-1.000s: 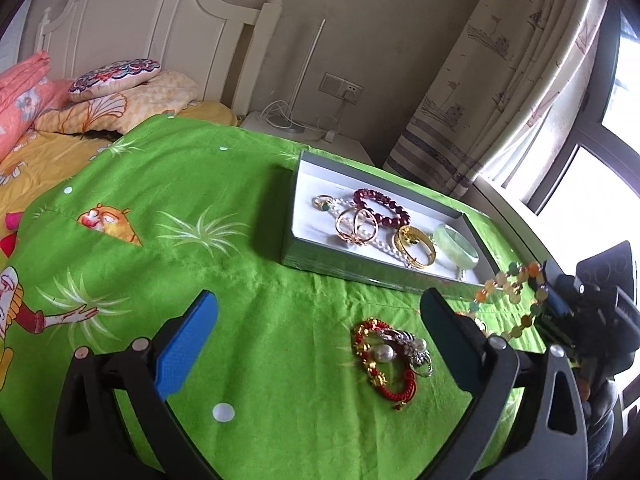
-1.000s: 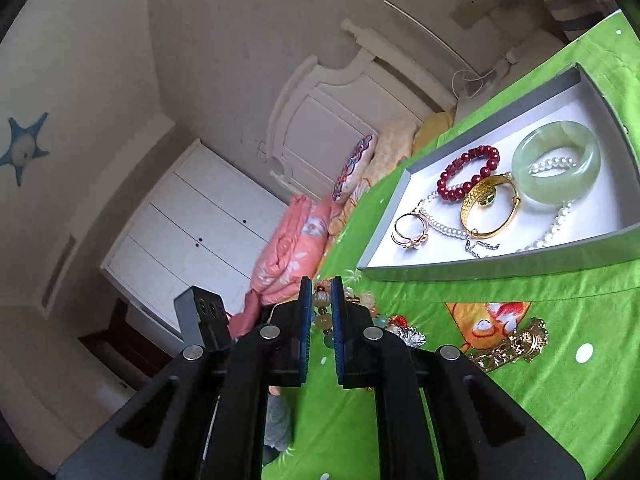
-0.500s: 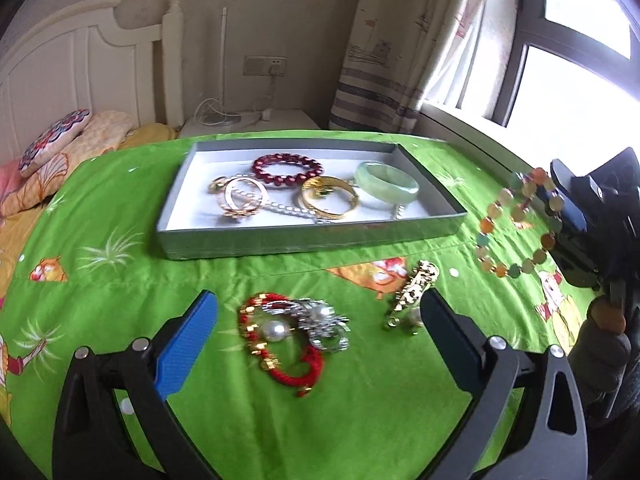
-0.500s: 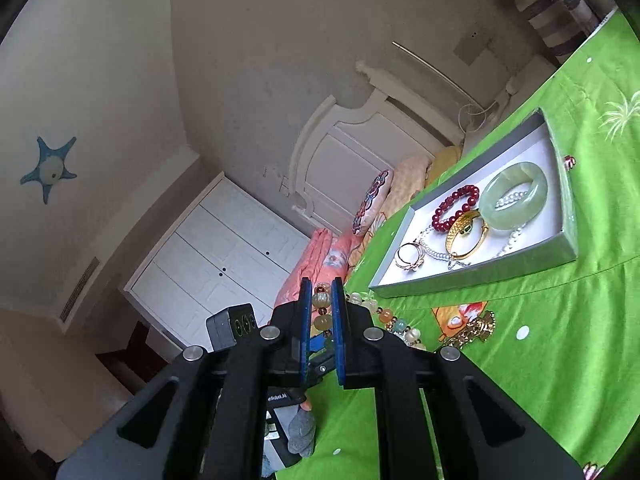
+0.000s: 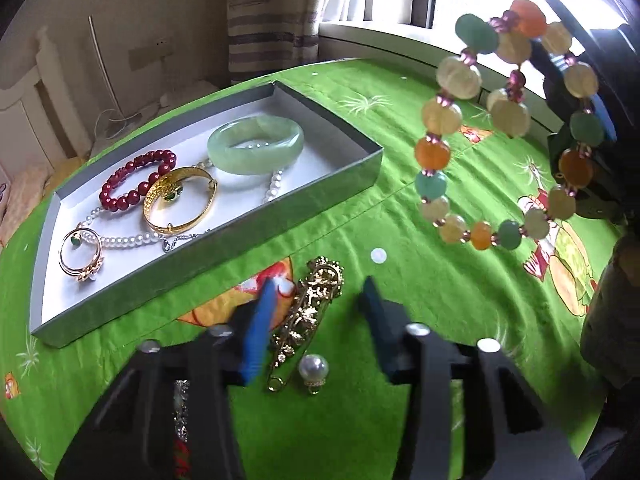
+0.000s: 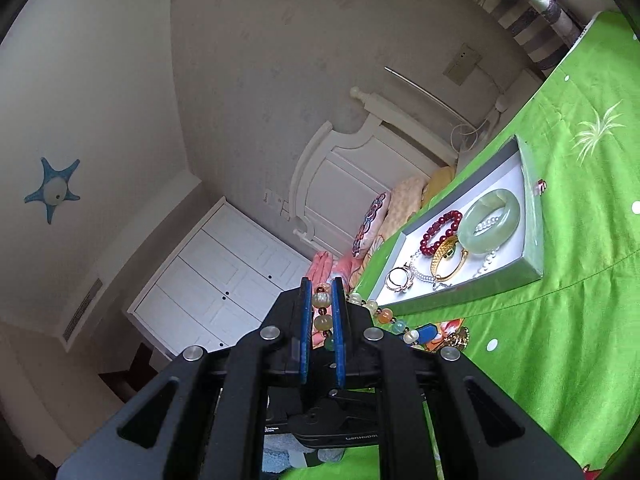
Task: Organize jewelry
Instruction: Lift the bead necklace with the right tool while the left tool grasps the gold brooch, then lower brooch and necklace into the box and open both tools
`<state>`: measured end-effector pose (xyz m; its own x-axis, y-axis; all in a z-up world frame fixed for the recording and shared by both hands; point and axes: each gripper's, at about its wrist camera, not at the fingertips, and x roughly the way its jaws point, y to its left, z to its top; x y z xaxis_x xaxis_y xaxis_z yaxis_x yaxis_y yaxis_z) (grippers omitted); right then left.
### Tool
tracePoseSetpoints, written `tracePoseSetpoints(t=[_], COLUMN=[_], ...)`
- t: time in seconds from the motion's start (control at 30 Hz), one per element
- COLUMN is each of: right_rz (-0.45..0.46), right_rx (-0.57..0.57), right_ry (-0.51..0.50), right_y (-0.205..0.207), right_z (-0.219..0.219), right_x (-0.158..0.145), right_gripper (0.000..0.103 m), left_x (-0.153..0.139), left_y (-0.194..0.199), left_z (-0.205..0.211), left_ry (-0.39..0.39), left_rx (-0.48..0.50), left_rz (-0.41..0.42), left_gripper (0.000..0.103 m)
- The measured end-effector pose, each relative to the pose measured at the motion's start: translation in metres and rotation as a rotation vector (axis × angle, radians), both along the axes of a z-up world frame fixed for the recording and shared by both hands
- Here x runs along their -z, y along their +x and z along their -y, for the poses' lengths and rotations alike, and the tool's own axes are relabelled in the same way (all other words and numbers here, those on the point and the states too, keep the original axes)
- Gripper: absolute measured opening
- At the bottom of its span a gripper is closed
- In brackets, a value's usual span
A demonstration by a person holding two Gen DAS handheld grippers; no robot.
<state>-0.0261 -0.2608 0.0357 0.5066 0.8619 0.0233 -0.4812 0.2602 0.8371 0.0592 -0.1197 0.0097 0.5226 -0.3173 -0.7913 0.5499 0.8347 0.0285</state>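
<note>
A gold brooch [image 5: 308,308] with a pearl drop [image 5: 314,366] lies on the green sheet. My left gripper [image 5: 318,316] points down over it and its jaws are closing. The brooch sits between the fingers, and a gap still shows on the right side. My right gripper [image 6: 322,312] is held level above the sheet, shut on a bracelet of green, orange and pale beads [image 5: 436,112] that dangles from it. The grey tray [image 5: 348,176] holds a jade bangle [image 5: 256,144], a red bead bracelet [image 5: 136,180], a gold bangle [image 5: 180,204], a pearl string [image 5: 120,240] and a gold ring [image 5: 80,252].
A red-and-gold bracelet [image 5: 180,420] lies partly hidden under my left gripper's body. The green cartoon sheet [image 5: 440,300] covers the surface. A person's dark sleeve [image 5: 612,320] is at the right. Window and curtain stand behind; in the right wrist view, a white headboard [image 6: 340,168] and pillows lie beyond the tray [image 6: 532,236].
My left gripper swung right and dipped over the gold brooch, and its wide jaws narrowed around it. The right gripper, still holding the bead bracelet, moved away from the tray.
</note>
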Motion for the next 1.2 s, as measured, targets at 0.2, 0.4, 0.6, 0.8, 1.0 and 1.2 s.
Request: tracePoseSetpoints(t=[0.2, 0.4, 0.6, 0.8, 1.0, 1.2], right_rz=[-0.004, -0.009, -0.017, -0.024, -0.041, -0.093], right_rx=[0.018, 0.049, 0.098, 0.151, 0.209, 0.249], right_ry=[0.000, 0.008, -0.010, -0.027, -0.048, -0.135], right_y=[0.000, -0.001, 0.006, 0.023, 0.056, 0.101], right_z=[0.003, 0.010, 0.014, 0.016, 0.018, 0.013], right_x=[0.001, 0.002, -0.002, -0.014, -0.024, -0.021], right_gripper=[0.010, 0.010, 0.010, 0.010, 0.010, 0.010], left_x=[-0.005, -0.028, -0.044, -0.052, -0.052, -0.041], left_y=[-0.004, -0.004, 0.013, 0.035, 0.064, 0.087], left_z=[-0.011, -0.029, -0.048, -0.052, -0.049, -0.052], left_ry=[-0.026, -0.099, -0.111, -0.112, -0.131, -0.168], left_rx=[-0.045, -0.087, -0.148, -0.195, -0.259, -0.335], left_rz=[0.043, 0.075, 0.083, 0.070, 0.055, 0.034], left_gripper=[0.019, 0.019, 0.019, 0.019, 0.019, 0.017])
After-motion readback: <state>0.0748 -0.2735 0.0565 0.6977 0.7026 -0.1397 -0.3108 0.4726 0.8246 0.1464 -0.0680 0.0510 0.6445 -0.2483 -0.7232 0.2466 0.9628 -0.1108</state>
